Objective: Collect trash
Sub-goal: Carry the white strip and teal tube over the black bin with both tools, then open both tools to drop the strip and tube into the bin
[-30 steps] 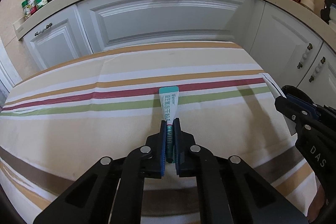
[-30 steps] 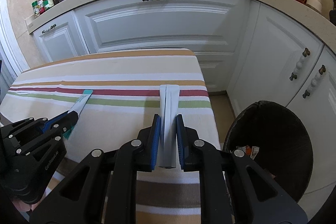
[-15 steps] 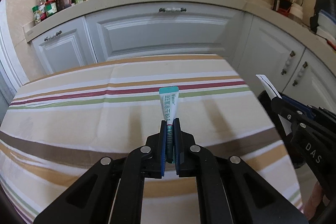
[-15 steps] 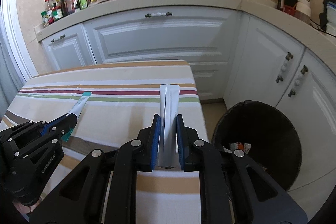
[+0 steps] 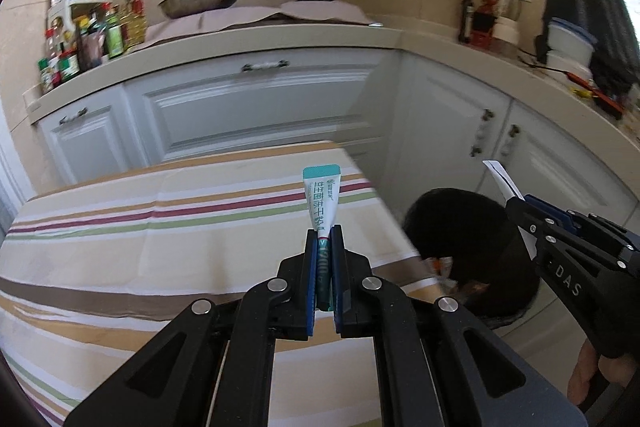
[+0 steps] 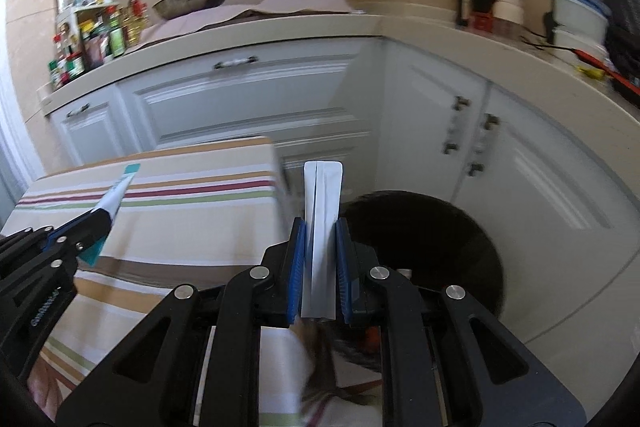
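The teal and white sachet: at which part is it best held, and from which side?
Grip the sachet at its lower end, fingers closing on its two flat faces from behind, as the left gripper does: it is thin and flat, leaving its sealed teal end free.

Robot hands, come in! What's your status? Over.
Left gripper shut on teal sachet, over table edge. Right gripper shut on white packet, near black bin. Nothing blocking the bin.

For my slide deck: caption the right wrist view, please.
Right gripper clamps a white sachet near the black trash bin.
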Demonstrator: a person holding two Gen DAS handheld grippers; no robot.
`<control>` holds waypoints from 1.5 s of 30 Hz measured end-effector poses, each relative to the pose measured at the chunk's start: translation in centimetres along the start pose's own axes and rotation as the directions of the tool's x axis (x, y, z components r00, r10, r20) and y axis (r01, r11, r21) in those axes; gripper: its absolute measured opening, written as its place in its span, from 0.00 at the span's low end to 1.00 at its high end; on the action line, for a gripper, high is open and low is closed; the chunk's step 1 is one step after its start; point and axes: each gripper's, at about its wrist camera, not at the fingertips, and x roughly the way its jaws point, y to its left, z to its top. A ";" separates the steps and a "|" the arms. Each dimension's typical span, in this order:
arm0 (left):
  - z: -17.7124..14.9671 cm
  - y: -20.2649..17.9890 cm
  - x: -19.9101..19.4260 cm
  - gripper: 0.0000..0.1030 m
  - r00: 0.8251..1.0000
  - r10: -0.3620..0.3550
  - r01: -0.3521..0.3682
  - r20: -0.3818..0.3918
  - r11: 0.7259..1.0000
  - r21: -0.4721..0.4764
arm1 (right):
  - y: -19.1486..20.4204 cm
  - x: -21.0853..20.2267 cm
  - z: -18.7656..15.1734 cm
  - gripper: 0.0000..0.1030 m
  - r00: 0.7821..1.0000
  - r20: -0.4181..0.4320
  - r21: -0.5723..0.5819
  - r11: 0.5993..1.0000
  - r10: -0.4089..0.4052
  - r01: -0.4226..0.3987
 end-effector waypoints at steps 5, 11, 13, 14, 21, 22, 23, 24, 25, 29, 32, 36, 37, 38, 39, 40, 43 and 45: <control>0.3 -3.1 0.5 0.07 0.999 -0.040 0.039 0.016 0.999 0.036 | -3.4 -0.4 -0.1 0.15 0.998 0.021 0.027 0.998 -0.057 0.057; 0.9 -6.4 1.9 0.07 0.997 -0.074 0.072 0.026 0.995 0.065 | -7.0 -0.3 -0.2 0.15 0.994 0.037 0.055 0.993 -0.106 0.104; 1.1 -7.5 2.5 0.07 0.996 -0.081 0.079 0.027 0.993 0.084 | -7.7 -0.1 -0.3 0.15 0.993 0.036 0.063 0.992 -0.113 0.110; 1.1 -7.8 2.6 0.07 0.996 -0.082 0.079 0.030 0.993 0.087 | -8.2 0.0 -0.4 0.15 0.992 0.036 0.069 0.991 -0.118 0.115; 1.5 -10.4 4.9 0.07 0.995 -0.101 0.097 0.023 0.988 0.120 | -10.4 1.2 -0.8 0.15 0.991 0.035 0.099 0.987 -0.132 0.128; 1.6 -10.8 5.1 0.07 0.995 -0.102 0.098 0.022 0.987 0.124 | -10.6 1.4 -0.7 0.15 0.991 0.032 0.101 0.986 -0.134 0.130; 1.6 -11.2 5.4 0.07 0.994 -0.104 0.100 0.018 0.986 0.130 | -10.8 1.7 -0.8 0.15 0.990 0.031 0.105 0.986 -0.136 0.132; 1.7 -11.6 5.8 0.07 0.994 -0.108 0.105 0.013 0.985 0.137 | -11.0 1.9 -0.8 0.15 0.990 0.030 0.106 0.985 -0.137 0.133; 1.7 -11.9 6.1 0.07 0.994 -0.112 0.110 0.009 0.984 0.142 | -11.2 2.3 -0.9 0.15 0.990 0.027 0.108 0.985 -0.138 0.134; 1.8 -12.9 7.2 0.07 0.993 -0.118 0.118 -0.007 0.981 0.157 | -12.0 3.4 -0.9 0.15 0.989 0.015 0.121 0.982 -0.145 0.142; 1.8 -13.4 7.9 0.07 0.993 -0.115 0.116 -0.016 0.980 0.162 | -12.6 4.3 -1.2 0.16 0.989 -0.002 0.130 0.981 -0.147 0.146; 1.9 -13.7 8.9 0.08 0.993 -0.112 0.117 -0.036 0.980 0.161 | -13.1 5.5 -1.5 0.20 0.989 -0.016 0.149 0.978 -0.146 0.147; 1.9 -13.7 9.2 0.09 0.992 -0.117 0.123 -0.048 0.980 0.157 | -13.2 5.7 -1.5 0.23 0.989 -0.020 0.154 0.977 -0.146 0.147; 1.9 -13.7 9.5 0.10 0.991 -0.118 0.125 -0.056 0.980 0.154 | -13.4 6.0 -1.6 0.23 0.989 -0.024 0.161 0.976 -0.147 0.149; 1.9 -13.8 9.7 0.10 0.991 -0.117 0.126 -0.063 0.981 0.149 | -13.5 6.2 -1.6 0.24 0.989 -0.029 0.168 0.974 -0.147 0.150; 1.9 -13.7 9.8 0.12 0.991 -0.119 0.128 -0.067 0.981 0.147 | -13.6 6.3 -1.6 0.24 0.989 -0.033 0.171 0.974 -0.145 0.149; 1.9 -13.9 10.0 0.22 0.990 -0.118 0.128 -0.070 0.980 0.153 | -13.6 6.3 -1.7 0.25 0.988 -0.039 0.172 0.973 -0.149 0.153; 1.9 -13.9 9.9 0.32 0.991 -0.117 0.125 -0.063 0.980 0.152 | -13.6 6.2 -1.7 0.25 0.988 -0.038 0.169 0.973 -0.152 0.156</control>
